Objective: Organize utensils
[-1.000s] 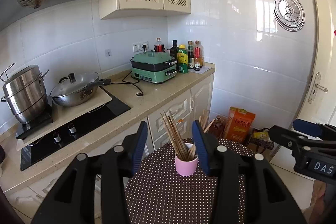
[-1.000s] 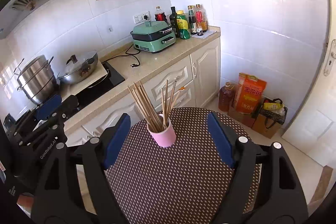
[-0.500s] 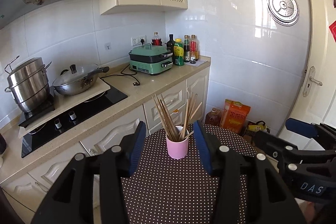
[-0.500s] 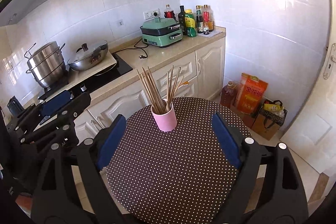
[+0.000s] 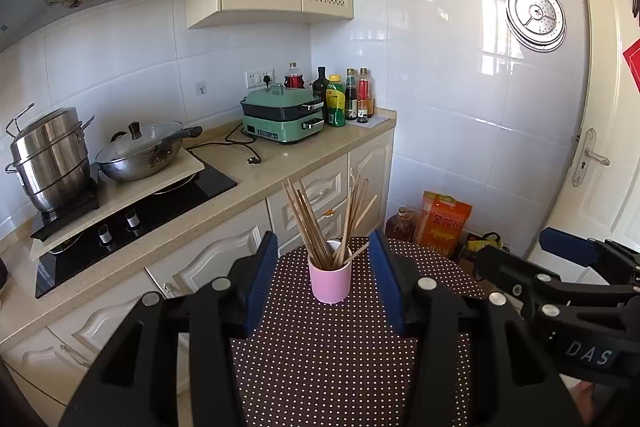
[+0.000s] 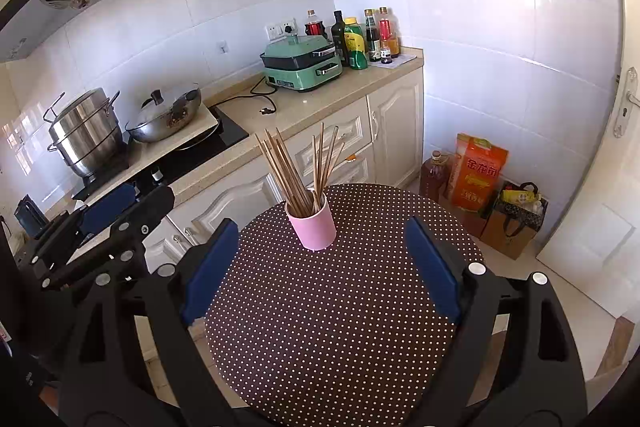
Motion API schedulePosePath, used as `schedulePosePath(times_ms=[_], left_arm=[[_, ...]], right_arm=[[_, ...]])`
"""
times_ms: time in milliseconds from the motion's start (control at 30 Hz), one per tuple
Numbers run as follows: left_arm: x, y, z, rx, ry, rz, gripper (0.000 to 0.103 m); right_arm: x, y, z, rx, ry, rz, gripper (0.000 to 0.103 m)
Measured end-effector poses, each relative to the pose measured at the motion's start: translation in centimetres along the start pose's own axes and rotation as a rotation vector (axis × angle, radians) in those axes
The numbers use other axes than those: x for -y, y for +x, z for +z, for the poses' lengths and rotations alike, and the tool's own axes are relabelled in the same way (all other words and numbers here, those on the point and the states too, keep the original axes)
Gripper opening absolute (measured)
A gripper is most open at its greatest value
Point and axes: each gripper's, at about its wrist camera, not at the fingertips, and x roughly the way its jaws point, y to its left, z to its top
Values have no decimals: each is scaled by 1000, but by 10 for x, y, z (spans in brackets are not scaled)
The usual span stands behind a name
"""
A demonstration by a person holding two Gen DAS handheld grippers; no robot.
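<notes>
A pink cup (image 5: 330, 283) (image 6: 312, 225) with several wooden chopsticks (image 5: 308, 223) (image 6: 288, 171) standing in it sits on a round brown polka-dot table (image 5: 340, 355) (image 6: 340, 307). My left gripper (image 5: 323, 241) is partly open; its blue pads frame the cup from the near side and touch nothing. My right gripper (image 6: 322, 227) is open wide, short of the cup, with nothing between its pads. Each gripper shows in the other's view: the right gripper (image 5: 560, 247) at the right edge, the left gripper (image 6: 108, 203) at the left.
Behind the table runs a counter (image 5: 280, 163) with a steel pot (image 5: 48, 155), a lidded wok (image 5: 144, 151), a green electric cooker (image 5: 284, 119) and bottles (image 5: 348, 99). An oil jug, an orange bag (image 6: 478, 171) and a paper bag stand on the floor by the door.
Both grippers have drawn back from the cup, which now looks smaller and farther off. The right jaws stand wider than a second ago. Little differs since the half-second frames.
</notes>
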Motion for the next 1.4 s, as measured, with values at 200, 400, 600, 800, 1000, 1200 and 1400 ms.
schedulePosePath(times_ms=[200,400,600,800,1000,1200,1400], left_arm=[[0,1,-1,-1,-5,-4,48],[0,2,-1,-5,-2,-2,49],[-2,2,-2,2,-10,-7,53],[-1,2,-3,0,0,-1,53],[-1,1,-4,-3,1,-1,53],[-1,0,-5,-6,4,-2,53],[0,0,-5,-8,6,-2,53]], right_arm=[[0,2,-1,-5,9,-4,84],[0,3,-1,-10,8,-12,84],[4,2,-2,-4,15,-1,84],[4,3,-4,-2,12,-3,84],[2,4,-5,-8,16,1,84],[1,3,-6,-12,19,-4,84],[2,4,-8,-18,30,-2,84]])
